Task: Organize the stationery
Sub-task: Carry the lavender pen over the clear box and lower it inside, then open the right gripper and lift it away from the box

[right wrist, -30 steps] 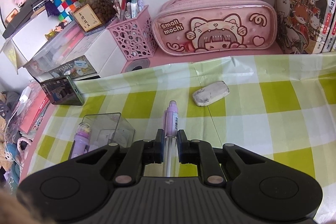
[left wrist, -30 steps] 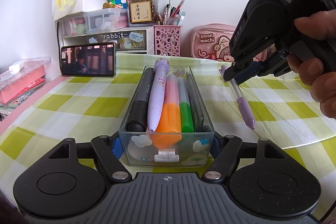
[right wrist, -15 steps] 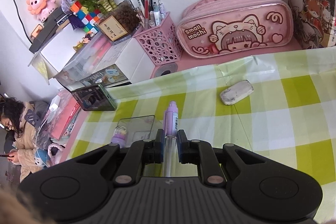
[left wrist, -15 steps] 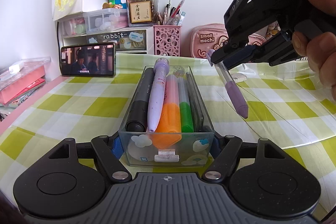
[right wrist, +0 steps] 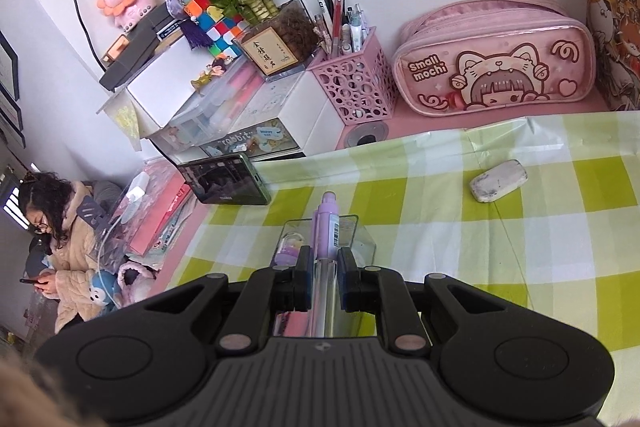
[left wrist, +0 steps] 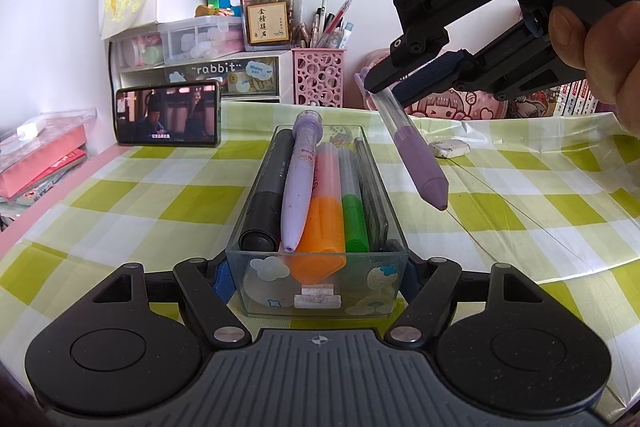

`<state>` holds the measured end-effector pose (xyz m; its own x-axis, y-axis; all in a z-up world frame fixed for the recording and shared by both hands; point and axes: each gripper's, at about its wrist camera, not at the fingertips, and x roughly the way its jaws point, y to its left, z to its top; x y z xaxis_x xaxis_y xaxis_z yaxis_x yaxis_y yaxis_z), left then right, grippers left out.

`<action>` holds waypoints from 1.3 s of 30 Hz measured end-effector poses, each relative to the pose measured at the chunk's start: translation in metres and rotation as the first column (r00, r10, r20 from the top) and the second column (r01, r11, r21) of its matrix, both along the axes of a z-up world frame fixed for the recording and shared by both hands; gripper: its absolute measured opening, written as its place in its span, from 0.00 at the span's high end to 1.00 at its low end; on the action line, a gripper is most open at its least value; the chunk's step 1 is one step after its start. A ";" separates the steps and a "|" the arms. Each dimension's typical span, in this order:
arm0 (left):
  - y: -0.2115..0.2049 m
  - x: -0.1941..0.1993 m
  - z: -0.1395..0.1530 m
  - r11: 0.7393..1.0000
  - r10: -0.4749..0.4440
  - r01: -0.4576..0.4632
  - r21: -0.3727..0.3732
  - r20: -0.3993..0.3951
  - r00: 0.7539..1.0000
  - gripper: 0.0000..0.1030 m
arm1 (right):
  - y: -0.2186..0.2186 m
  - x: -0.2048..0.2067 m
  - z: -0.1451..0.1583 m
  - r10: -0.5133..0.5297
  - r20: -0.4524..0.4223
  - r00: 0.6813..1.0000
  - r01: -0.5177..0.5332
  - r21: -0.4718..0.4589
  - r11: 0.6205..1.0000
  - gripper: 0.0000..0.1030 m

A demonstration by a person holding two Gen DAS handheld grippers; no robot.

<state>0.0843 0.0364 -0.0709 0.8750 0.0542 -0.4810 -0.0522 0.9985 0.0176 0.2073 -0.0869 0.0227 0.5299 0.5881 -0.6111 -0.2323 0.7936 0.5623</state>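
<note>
Gripping the near end of the clear plastic tray [left wrist: 316,291], our left gripper [left wrist: 317,277] has its jaws clamped on the two side walls, and the tray sits on the green-and-white checked tablecloth [left wrist: 160,203]. We note the tray holds, left to right, a black marker [left wrist: 268,203], a lilac cartoon pen [left wrist: 298,187] lying on top with its cap end poking past the far rim, an orange highlighter [left wrist: 322,227], a green marker [left wrist: 354,219] and a dark item against the right wall that we cannot identify. Just right of the tray and above the cloth, our right gripper [right wrist: 323,277] has its jaws closed on the clear barrel of a purple mechanical pencil [left wrist: 416,163]; the pencil hangs tilted, purple grip and tip pointing down toward us, not touching tray or cloth. From the right wrist view its capped end lies over the tray's far end. Beyond, a dirty white eraser [right wrist: 498,181] lies alone on the cloth, well apart from the tray. At the cloth's far left edge a phone [left wrist: 168,117] stands on its long side with its screen lit. Behind it we record a pink perforated pen holder [left wrist: 318,77], white drawer units [left wrist: 200,67] and a pink pencil case [right wrist: 496,67] against the wall.
</note>
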 end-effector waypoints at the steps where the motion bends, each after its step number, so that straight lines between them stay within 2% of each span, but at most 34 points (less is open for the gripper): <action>1: 0.000 0.000 0.000 1.000 0.000 0.000 0.000 0.000 1.000 0.29 | 0.001 0.000 0.000 0.003 -0.007 1.000 -0.003 0.015 1.000 0.72; 12: 0.000 0.000 0.000 1.000 0.000 0.000 0.000 0.000 1.000 0.29 | 0.022 -0.005 -0.004 0.053 -0.018 0.998 -0.052 0.050 0.997 0.72; 20: 0.000 0.000 0.000 1.000 0.000 0.000 0.000 0.000 1.000 0.29 | 0.026 -0.002 -0.011 0.036 -0.043 0.998 -0.034 0.049 0.998 0.72; 39: 0.000 0.000 0.000 1.000 0.000 0.000 0.000 0.000 1.000 0.29 | 0.022 -0.001 -0.012 0.006 -0.021 1.000 -0.006 -0.017 1.000 0.71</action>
